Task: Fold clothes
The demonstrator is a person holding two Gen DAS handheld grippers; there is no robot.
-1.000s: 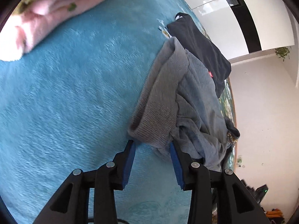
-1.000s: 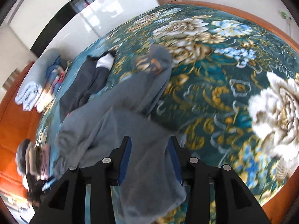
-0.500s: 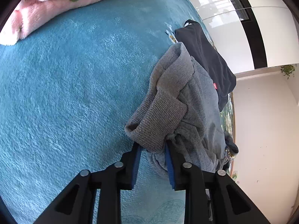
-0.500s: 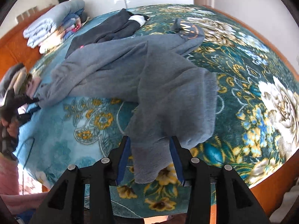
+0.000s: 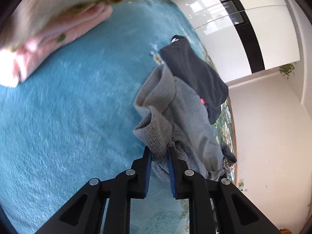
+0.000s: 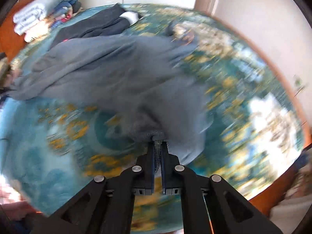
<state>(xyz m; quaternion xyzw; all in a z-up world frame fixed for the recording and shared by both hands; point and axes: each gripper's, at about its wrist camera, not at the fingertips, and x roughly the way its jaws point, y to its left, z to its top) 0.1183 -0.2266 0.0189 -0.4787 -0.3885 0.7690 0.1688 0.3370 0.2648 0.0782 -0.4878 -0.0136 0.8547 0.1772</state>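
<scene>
A grey sweatshirt (image 6: 109,72) lies spread across the teal flowered bedspread (image 6: 39,142). In the left wrist view its ribbed cuff (image 5: 154,134) is bunched between the blue pads of my left gripper (image 5: 159,152), whose jaws are closing on it and lifting it a little off the blue cover (image 5: 68,117). In the right wrist view my right gripper (image 6: 158,145) is shut on the sweatshirt's near ribbed edge (image 6: 148,130), fabric pinched between its pads. That view is blurred by motion.
A dark navy garment (image 5: 195,74) lies beyond the sweatshirt, partly over it, also seen as the navy garment (image 6: 97,25) at the bed's far side. Folded pink blankets (image 5: 58,37) sit at the upper left. Stacked bedding (image 6: 44,13) rests by the headboard. The bed's wooden edge (image 6: 276,187) runs at right.
My left gripper closed onto the ribbed cuff and raised it. My right gripper swung down over the near edge of the sweatshirt and shut on it.
</scene>
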